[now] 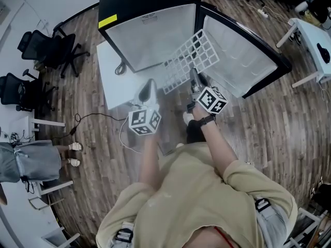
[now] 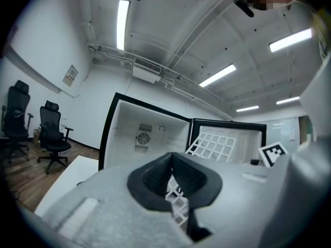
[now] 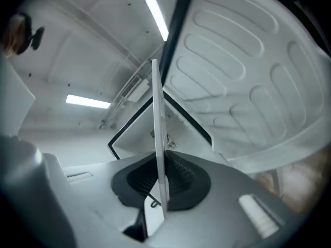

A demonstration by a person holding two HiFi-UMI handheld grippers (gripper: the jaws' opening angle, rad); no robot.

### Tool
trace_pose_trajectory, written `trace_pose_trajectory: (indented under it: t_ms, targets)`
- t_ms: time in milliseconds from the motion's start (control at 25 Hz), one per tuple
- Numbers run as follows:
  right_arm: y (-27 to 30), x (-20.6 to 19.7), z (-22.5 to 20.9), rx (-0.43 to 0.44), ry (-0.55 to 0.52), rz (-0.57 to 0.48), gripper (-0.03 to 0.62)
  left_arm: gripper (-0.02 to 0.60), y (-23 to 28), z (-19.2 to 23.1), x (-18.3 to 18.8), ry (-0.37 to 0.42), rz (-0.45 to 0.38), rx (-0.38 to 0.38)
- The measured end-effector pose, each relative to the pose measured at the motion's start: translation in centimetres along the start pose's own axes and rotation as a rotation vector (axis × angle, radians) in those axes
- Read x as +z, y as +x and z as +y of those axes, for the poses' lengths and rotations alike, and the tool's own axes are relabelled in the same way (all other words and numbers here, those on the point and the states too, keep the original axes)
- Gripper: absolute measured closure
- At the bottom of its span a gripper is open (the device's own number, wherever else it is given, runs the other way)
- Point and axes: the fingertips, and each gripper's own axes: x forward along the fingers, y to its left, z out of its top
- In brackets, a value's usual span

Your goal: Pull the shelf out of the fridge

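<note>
1. The white wire-grid shelf [image 1: 189, 61] is out of the black fridge with the white inside [image 1: 150, 14]. It's up in the air in front of the open cabinet, tipped at a slant, just beside the open door [image 1: 243, 61].
2. The right gripper [image 1: 194, 79] is clamped onto the shelf's near edge. In the right gripper view the grid sits edge-on between the dark pads.
3. The left gripper [image 1: 149, 89] sits just left of the shelf. Its jaws are pretty much closed, with a sliver of white lattice in the gap that I can't identify.
</note>
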Motion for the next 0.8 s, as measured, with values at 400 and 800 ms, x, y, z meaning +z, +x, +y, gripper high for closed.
trace_pose_trajectory:
  t_ms: [400, 800]
  targets:
    - [-0.5, 3.3, 5.1, 0.016, -0.628, -0.019, 0.566, 0.580, 1.0, -0.7, 0.1, 0.097, -0.004, 0.003]
    - [0.5, 4.6, 8.4, 0.024, -0.885, -0.045, 0.566, 0.580, 1.9, 1.5, 1.5, 0.225, -0.050, 0.093]
